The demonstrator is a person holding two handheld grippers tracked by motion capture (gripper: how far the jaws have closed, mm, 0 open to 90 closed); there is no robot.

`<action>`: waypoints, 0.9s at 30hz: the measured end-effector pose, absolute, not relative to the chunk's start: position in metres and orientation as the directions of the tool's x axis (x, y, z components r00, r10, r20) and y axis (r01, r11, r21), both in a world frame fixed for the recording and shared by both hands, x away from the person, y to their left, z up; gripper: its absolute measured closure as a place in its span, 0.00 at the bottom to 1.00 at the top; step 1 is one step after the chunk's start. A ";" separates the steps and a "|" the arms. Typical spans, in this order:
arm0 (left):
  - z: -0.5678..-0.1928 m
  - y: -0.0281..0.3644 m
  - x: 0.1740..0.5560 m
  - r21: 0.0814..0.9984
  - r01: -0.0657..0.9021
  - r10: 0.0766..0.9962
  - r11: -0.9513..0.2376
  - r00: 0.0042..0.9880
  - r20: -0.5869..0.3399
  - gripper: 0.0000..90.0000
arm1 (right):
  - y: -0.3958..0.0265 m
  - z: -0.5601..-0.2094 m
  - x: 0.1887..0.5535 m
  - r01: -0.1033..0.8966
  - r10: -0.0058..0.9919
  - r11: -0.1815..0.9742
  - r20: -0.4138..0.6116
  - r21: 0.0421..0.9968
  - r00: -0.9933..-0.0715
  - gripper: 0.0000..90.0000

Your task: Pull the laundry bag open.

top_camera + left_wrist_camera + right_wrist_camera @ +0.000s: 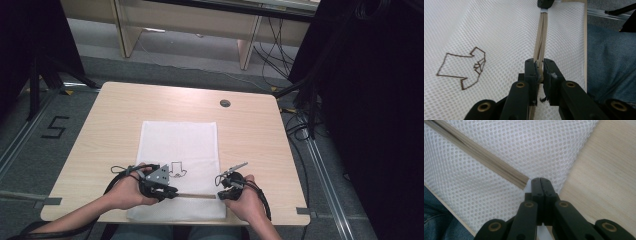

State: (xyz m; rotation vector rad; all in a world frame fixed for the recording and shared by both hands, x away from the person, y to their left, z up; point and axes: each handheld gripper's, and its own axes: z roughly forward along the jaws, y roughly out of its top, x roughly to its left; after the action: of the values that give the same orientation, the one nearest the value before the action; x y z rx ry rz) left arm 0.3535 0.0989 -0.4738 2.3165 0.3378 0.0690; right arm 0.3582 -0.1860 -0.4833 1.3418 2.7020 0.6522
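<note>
Two grippers are working one white mesh laundry bag [180,150], lying flat on the wooden table [110,115] near the person's edge. It looks light, limp and likely to bunch, so the beige zipper [481,153] is the firm place to hold. Left gripper [539,68] has its jaws clamped on the zipper, probably at the slider. Right gripper [540,181] has jaws pressed together at the zipper's end, pinning the mesh. A brown shirt outline [464,67] marks the fabric.

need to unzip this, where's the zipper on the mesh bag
The zipper runs across the near end of the white mesh bag in the high view, between the left gripper and the right gripper.
</note>
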 end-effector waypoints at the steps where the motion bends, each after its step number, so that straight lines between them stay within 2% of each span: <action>1: -0.474 0.099 0.354 0.720 0.227 0.259 -0.656 0.963 -0.067 0.90 | -0.185 -0.482 0.357 0.768 0.788 0.519 0.139 0.374 -0.600 1.00; 2: -0.474 0.100 0.353 0.712 0.213 0.262 -0.670 0.964 -0.043 0.90 | -0.184 -0.482 0.357 0.771 0.793 0.517 0.133 0.372 -0.595 1.00; 27: -0.474 0.106 0.352 0.720 0.234 0.274 -0.654 0.960 -0.062 0.90 | -0.184 -0.482 0.356 0.770 0.792 0.519 0.130 0.370 -0.596 1.00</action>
State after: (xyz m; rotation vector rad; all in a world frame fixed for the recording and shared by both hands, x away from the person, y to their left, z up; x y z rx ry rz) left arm 0.3521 0.1060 -0.4742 2.3080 0.3548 0.0663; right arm 0.3564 -0.1837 -0.4818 1.3848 2.6897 0.6115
